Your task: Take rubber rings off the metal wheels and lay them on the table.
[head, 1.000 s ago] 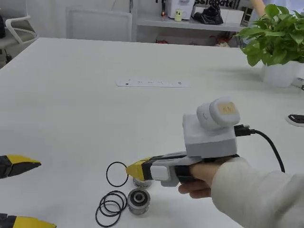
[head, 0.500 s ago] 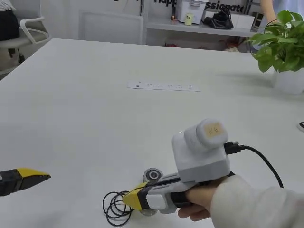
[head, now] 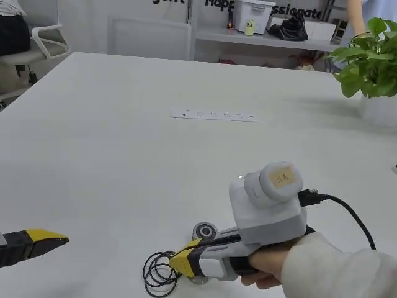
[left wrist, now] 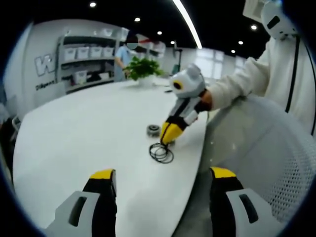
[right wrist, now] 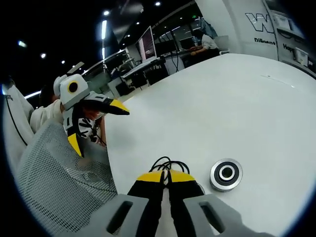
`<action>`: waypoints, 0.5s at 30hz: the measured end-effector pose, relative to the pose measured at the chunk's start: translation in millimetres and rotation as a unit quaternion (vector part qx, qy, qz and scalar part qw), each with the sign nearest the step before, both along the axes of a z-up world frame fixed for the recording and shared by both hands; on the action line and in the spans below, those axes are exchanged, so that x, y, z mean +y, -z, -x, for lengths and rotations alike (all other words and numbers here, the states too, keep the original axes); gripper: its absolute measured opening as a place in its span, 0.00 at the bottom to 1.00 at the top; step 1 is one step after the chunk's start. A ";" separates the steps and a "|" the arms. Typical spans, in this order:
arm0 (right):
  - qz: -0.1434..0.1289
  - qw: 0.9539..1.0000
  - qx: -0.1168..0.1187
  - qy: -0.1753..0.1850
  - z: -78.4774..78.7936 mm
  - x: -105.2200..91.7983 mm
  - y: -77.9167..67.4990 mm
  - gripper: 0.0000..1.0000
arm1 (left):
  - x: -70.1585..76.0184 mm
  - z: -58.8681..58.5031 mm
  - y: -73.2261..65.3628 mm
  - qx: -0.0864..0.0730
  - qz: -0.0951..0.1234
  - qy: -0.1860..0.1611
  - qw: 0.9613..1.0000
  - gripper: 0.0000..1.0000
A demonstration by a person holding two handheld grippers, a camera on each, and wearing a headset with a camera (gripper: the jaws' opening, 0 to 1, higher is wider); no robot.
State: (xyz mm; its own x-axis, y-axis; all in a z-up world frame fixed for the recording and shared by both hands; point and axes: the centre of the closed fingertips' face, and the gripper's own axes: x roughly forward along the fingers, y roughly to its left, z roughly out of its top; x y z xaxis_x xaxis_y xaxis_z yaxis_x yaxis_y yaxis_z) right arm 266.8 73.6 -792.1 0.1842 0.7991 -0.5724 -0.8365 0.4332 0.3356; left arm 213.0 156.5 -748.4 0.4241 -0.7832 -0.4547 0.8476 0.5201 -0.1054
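Several black rubber rings (head: pixel 159 273) lie in an overlapping pile near the table's front edge. My right gripper (head: pixel 176 263) is shut with its yellow tips at that pile (right wrist: pixel 170 164); whether a ring is pinched is hidden. One metal wheel (head: pixel 204 231) lies flat just beyond the gripper, to the right of the jaws in the right gripper view (right wrist: pixel 226 174). Another wheel (head: pixel 199 280) peeks out from under the gripper body. My left gripper (left wrist: pixel 163 190) stands wide open and holds nothing, off to the left (head: pixel 43 239), and looks toward the rings (left wrist: pixel 161 152) and the right gripper (left wrist: pixel 170 136).
A white power strip (head: pixel 216 115) lies mid-table. A potted plant (head: pixel 372 56) stands at the far right. The right gripper's black cable (head: pixel 344 211) trails right. Chairs and shelves lie beyond the white table (head: pixel 124 143).
The head camera has tilted up. My right gripper has come closer to me, so its tips now meet the ring pile. The left gripper has stayed at the left.
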 end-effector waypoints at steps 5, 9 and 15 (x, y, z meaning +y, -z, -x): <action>-0.002 1.000 -0.003 0.008 -3.2 -2.7 -3.0 0.01 | -2.2 0.9 -1.3 -0.001 0.000 0.001 1.000 0.78; -0.004 1.000 -0.005 0.010 -4.4 -2.9 -5.8 0.02 | -3.2 1.4 -3.9 -0.005 0.002 0.001 1.000 0.78; 0.003 0.999 -0.032 -0.007 -6.4 -1.3 -16.3 0.05 | -1.9 1.0 -6.0 -0.006 0.005 -0.004 1.000 0.78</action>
